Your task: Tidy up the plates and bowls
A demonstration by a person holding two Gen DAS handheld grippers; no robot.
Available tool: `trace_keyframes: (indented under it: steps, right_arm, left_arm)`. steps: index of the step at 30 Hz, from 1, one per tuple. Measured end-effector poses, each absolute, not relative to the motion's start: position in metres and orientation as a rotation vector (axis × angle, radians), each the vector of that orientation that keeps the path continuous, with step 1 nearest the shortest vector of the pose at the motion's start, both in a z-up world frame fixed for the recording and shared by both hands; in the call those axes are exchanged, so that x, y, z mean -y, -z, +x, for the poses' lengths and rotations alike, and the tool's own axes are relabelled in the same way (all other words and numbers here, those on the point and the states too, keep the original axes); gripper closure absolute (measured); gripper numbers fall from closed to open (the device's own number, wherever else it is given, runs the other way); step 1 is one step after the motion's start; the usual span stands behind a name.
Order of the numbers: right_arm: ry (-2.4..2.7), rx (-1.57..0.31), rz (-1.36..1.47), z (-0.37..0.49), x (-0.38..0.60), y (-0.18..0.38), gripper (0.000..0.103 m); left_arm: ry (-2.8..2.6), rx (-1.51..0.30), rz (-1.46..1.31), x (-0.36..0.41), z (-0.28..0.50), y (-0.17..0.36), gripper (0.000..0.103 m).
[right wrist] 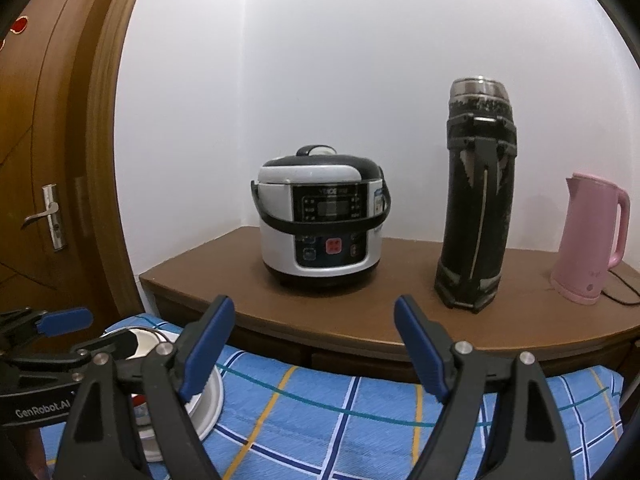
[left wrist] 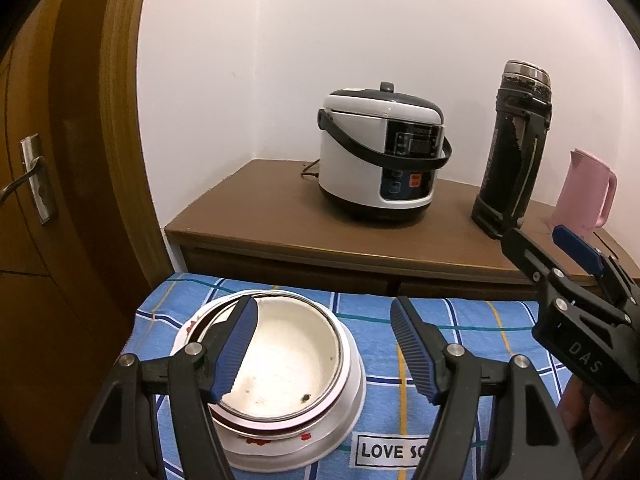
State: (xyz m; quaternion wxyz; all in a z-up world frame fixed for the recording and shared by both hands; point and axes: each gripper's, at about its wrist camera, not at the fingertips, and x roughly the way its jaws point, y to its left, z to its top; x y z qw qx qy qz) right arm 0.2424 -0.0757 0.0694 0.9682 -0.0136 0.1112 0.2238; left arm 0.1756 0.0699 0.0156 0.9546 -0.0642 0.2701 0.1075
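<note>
Both tongs hung released — left tongs (left wrist: 324, 348) over the nested bowls (left wrist: 280, 364) (stacked to save space), right tongs (right wrist: 314, 352) beside.

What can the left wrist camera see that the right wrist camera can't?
Only the left wrist view looks down into the stacked bowls, showing the cream inside with dark specks, plus the "LOVE" label. Only the right wrist view shows the whole pink kettle and its cord. Both show the rice cooker, black flask, door handle and checked cloth.
</note>
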Motion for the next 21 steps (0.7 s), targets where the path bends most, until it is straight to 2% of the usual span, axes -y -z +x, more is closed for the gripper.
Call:
trace_keyframes:
  steps: [21]
  right_arm:
    - [-0.437, -0.195, -0.014, 0.240, 0.083, -0.074, 0.018]
  left_arm:
    - [-0.189, -0.536, -0.091, -0.058, 0.174, -0.018, 0.032]
